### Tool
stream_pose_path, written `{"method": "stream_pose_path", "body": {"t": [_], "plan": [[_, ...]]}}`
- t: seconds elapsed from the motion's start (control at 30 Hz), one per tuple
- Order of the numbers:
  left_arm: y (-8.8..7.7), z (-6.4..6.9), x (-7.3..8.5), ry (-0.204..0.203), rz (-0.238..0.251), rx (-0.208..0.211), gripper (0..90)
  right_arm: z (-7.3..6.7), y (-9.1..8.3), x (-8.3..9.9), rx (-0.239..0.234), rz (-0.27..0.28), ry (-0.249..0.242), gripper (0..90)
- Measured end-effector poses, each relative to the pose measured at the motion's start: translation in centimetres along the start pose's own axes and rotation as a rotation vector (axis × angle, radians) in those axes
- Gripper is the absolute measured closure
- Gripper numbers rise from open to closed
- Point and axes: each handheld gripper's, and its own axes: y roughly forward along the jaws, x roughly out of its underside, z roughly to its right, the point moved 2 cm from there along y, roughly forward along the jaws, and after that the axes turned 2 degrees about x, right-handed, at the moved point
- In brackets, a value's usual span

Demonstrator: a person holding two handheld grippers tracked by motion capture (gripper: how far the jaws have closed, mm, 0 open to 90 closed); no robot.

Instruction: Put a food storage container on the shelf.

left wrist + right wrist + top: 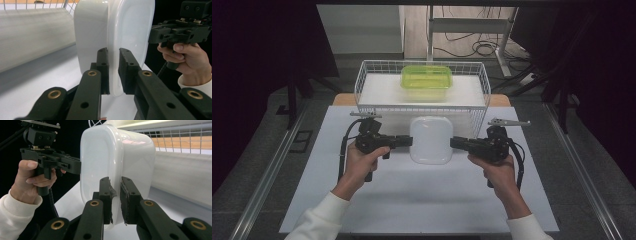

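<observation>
Overhead, a white mat [422,195] covers the work surface, bordered by grey carpet with a metal rail [267,175] at 9 o'clock and another at 3 o'clock. A white wire basket [362,82] stands at the 12 o'clock edge of the mat; a green lidded box [426,79] rests on the pale shelf inside it. Beyond lie a wooden floor, loose cables [477,47] and a metal stand, with dark surroundings to both sides.

A white container [431,140] sits at the mat's centre, just short of the basket. The left gripper [406,141] is clamped on its rim at 9 o'clock, jaws narrow with the rim pinched between them. The right gripper [456,143] grips the rim at 3 o'clock likewise. Both gripper views show the rim between the pads [125,72].
</observation>
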Motion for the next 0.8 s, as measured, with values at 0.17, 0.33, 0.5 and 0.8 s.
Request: {"method": "stream_pose_path", "body": {"t": [0.17,0.33,0.5,0.8], "plan": [[-0.2,0.3,-0.9,0.015,0.004,-0.003,79.4,-0.1,-0.2,-0.6,-0.001,0.005,-0.008,79.5],[-0.5,0.6,-1.8,0.029,0.008,-0.006,79.4,-0.3,-0.3,-1.4,0.001,0.022,-0.015,79.5],[-0.8,0.8,-2.8,0.041,0.016,-0.005,79.4,-0.4,-0.5,-2.4,-0.003,0.034,-0.023,79.5],[-1.4,1.2,-4.3,0.055,0.035,-0.015,79.4,-0.7,-0.6,-4.0,-0.004,0.043,-0.035,79.5]]}}
